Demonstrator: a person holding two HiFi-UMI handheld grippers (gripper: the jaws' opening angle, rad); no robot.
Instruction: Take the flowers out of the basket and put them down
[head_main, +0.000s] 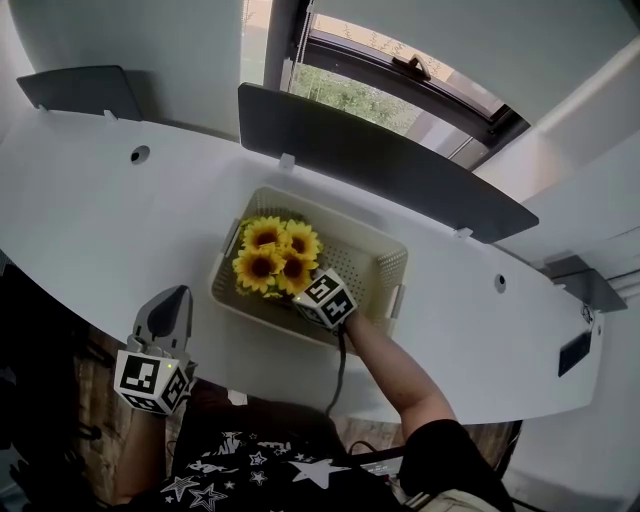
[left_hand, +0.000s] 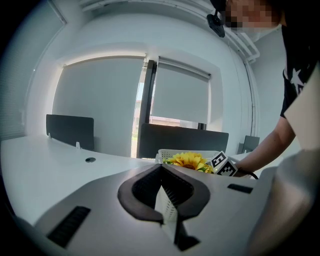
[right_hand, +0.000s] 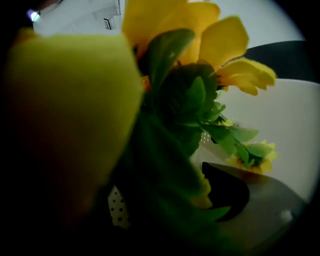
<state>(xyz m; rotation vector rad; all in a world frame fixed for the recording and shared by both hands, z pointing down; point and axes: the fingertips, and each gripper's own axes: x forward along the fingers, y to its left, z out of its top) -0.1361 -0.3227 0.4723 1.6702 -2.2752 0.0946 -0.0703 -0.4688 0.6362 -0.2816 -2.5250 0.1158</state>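
My left tool (head_main: 172, 300) hangs just off the near edge of the curved white worktop (head_main: 120, 220), toward its left end. Its jaws are pressed together at the tips with nothing between them.

A little further in, the cream perforated plastic basket (head_main: 365, 265) sits close to the near edge, about midway along. My right tool (head_main: 312, 292) reaches over the basket's near wall into the bunch of yellow artificial sunflowers (head_main: 275, 255), which fills the basket's left half. In the right gripper view, green leaves and stems crowd the gap. The one jaw I can see stands off to the side, and a blurred petal hides the other, so I cannot tell whether the tool is biting yet.

I judge the task barely begun: the sunflowers lie inside the basket, so the lift and the set-down on the worktop both remain.

Beyond the basket, a dark grey divider panel (head_main: 380, 170) lines the far edge.
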